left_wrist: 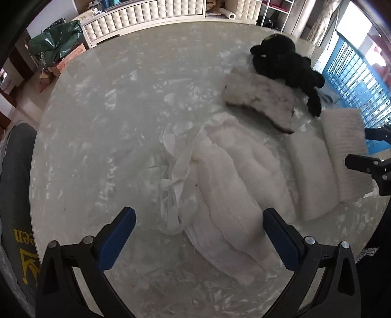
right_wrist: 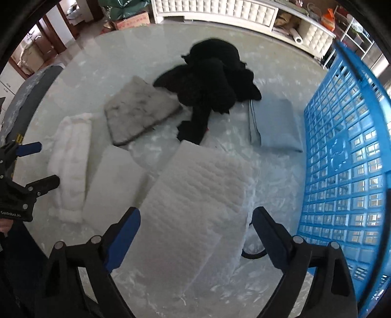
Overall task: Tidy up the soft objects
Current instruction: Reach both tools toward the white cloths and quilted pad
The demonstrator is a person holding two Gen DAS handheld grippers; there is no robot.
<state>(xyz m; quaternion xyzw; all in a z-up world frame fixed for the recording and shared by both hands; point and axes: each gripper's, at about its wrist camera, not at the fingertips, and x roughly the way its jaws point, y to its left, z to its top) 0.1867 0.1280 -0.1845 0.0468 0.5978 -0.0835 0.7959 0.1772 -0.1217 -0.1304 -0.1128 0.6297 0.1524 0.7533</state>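
Note:
Soft items lie on a round marble table (left_wrist: 110,97). My left gripper (left_wrist: 199,234) is open just above a crumpled white cloth (left_wrist: 232,183). My right gripper (right_wrist: 196,230) is open over a folded white quilted pad (right_wrist: 195,195), which also shows in the left wrist view (left_wrist: 344,151). A smaller folded white towel (right_wrist: 112,178) lies left of it. Farther back lie a grey fuzzy mat (right_wrist: 139,110), a black plush toy (right_wrist: 212,83) and a folded light-blue cloth (right_wrist: 276,122).
A blue plastic lattice crate (right_wrist: 342,159) stands at the table's right edge. A grey chair back (left_wrist: 14,183) is at the left edge. A white tufted cabinet (left_wrist: 146,12) and a green bag (left_wrist: 56,41) stand beyond the table.

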